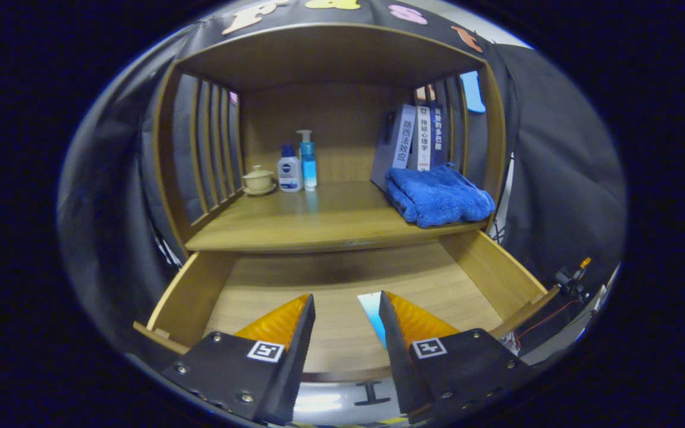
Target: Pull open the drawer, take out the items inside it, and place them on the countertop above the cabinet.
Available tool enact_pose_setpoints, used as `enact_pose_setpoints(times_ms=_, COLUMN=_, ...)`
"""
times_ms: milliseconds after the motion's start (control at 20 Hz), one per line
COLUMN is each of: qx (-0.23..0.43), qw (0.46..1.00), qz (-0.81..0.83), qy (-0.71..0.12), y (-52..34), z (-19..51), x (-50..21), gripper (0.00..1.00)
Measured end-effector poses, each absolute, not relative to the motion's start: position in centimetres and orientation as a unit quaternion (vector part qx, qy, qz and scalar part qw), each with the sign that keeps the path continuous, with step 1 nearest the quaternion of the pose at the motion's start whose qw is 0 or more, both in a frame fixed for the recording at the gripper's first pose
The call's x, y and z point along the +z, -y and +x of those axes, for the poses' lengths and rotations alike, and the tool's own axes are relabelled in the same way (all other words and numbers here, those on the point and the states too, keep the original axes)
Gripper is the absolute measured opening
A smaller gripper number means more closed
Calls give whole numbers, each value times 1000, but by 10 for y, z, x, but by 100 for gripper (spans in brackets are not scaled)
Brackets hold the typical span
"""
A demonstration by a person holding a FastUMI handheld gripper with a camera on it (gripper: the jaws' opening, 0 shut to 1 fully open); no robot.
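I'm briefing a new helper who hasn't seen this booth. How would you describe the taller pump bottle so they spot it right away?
On the countertop above the open drawer, look toward the back left, beyond the open claw. Beside a small lidded cup stand two bottles; the pump bottle is the taller, clear blue one, unlike its squat white neighbour.

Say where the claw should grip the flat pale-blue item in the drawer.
Claw open over the drawer. The item lies flat on the floor by one finger, partly hidden: likely come from above, pinching across its narrow width.
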State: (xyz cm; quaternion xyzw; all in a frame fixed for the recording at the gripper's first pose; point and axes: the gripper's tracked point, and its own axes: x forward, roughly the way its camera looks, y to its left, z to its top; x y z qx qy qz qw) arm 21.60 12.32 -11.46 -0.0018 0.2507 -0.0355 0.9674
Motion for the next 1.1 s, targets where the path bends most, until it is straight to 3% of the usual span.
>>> enact_pose_setpoints(times_ms=200, qx=-83, qw=939, qz=-5, qy=-333, y=-89, z=234, x=-139, gripper=64)
enact_pose_setpoints(times_ms=650, qx=-95, qw=859, qz=8, qy=-503, y=-78, z=242, x=-216, gripper=64)
enact_pose_setpoints(times_ms=1100, qx=-71, qw=825, qz=-1, qy=-560, y=-80, z=243, x=-246, gripper=64)
